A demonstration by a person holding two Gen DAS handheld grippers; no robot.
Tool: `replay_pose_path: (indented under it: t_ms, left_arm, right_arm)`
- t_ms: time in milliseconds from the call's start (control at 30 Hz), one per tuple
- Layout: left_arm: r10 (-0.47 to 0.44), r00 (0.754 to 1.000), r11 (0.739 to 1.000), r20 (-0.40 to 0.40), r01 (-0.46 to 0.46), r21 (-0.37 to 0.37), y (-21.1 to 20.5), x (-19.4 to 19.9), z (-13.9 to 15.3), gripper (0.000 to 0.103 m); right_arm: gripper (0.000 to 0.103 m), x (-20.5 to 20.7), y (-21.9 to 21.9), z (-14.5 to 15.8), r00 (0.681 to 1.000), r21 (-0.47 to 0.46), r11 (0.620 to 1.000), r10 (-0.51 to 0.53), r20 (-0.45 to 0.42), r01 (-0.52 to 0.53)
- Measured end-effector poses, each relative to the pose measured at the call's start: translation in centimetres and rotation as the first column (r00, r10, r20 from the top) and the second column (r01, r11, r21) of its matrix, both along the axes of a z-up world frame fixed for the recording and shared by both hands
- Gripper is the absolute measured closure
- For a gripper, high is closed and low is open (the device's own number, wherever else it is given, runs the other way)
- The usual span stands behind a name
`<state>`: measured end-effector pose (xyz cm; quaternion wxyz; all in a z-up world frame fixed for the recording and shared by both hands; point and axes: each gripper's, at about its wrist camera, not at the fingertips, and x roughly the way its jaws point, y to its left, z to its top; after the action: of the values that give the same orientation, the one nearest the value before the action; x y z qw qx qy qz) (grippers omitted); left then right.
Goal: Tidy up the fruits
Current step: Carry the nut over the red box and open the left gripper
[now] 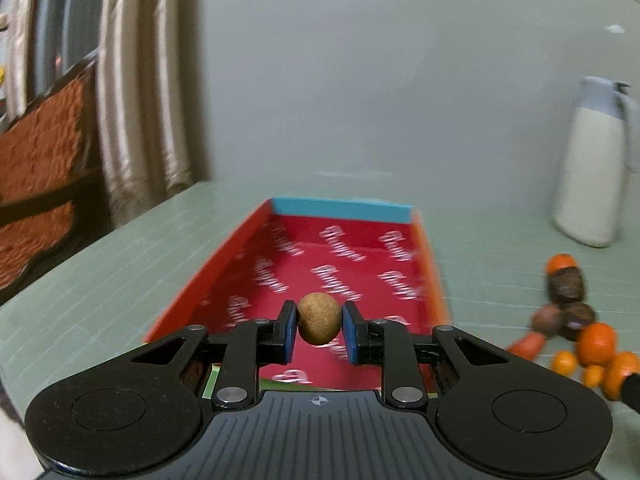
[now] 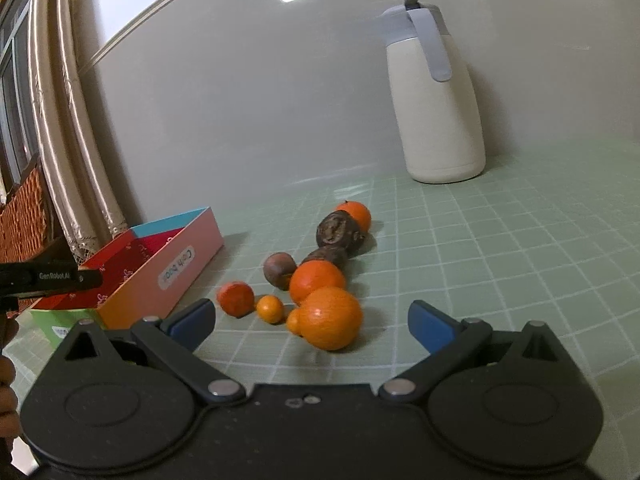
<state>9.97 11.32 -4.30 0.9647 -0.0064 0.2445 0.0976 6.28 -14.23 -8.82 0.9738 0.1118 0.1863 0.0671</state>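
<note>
While the left tongs (image 1: 319, 326) grip a small round tan-brown fruit (image 1: 319, 319) between their blue pads (image 1: 289, 332), closed in on it from both sides, they hang above the near part of an open box (image 1: 430, 264) with a red printed lining. The box runs away from the left tongs, its far end wall blue, its side walls orange-red. The held fruit sits clear of the box floor, though how high above it cannot be told.

The right tongs (image 2: 312, 324) are spread wide with nothing between their blue fingers (image 2: 430, 326). Straight ahead of them, on the pale green gridded worktop (image 2: 520, 248), lies a string of loose fruit. Closest, just beyond the gap between the fingers, is a large orange (image 2: 331, 317) with a much smaller orange fruit (image 2: 294, 321) touching its left side. Left of that sit a little orange one (image 2: 270, 309) and a reddish-orange one (image 2: 236, 298), close together. Behind the large orange is a second orange (image 2: 316, 280), flanked on its left by a dark brown round fruit (image 2: 279, 270). Farther ahead come two dark wrinkled fruits (image 2: 338, 230), and at the far end one more orange (image 2: 356, 214).

The same box stands to the left of the right tongs, its pink-orange outer wall facing the fruit. A cream jug (image 2: 434, 120) with a grey-blue lid and handle stands far ahead and to the right, near the wall (image 2: 260, 100). From the left wrist view the fruit pile appears off to the right of the left tongs, blurred.
</note>
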Motion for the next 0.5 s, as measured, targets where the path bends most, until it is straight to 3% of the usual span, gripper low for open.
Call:
replay_pose_path:
  t_ms: [133,300,400,433,467,500]
  left_arm:
    - [0.042,0.997,0.999,-0.071,-0.043,-0.003,1.5,1.4,-0.8,0.078]
    - [0.058,0.993,0.998,-0.099,-0.055,0.034,1.6,2.1,-1.1,0.076]
    - [0.053,0.992,0.999,-0.111,-0.052,0.012,1.7,2.2,-1.1,0.035]
    - [0.074,0.99,0.997,-0.117,-0.073,0.011,1.8,2.3,-1.1,0.013]
    - [0.108,0.987,0.994,-0.116,-0.106,0.024,1.6,2.1,-1.0,0.002]
    - [0.121,0.987,0.993,-0.105,-0.119,0.024,1.7,2.0,-0.9,0.002]
  right_arm:
    - [0.0,0.4,0.3,0.0,1.0,0.008,1.0,-0.005,0.0,0.005]
    - [0.0,0.9,0.6,0.1,1.0,-0.012,1.0,-0.02,-0.007,0.019]
    - [0.0,1.5,1.0,0.0,0.999,-0.052,0.998,-0.032,-0.04,0.03]
    - [0.0,1.7,1.1,0.0,0.998,-0.07,0.997,-0.038,-0.05,0.034]
    - [0.0,1.9,1.2,0.0,0.997,-0.09,0.995,-0.043,-0.059,0.038]
    - [0.0,2.1,1.3,0.0,0.997,-0.108,0.993,-0.048,-0.064,0.04]
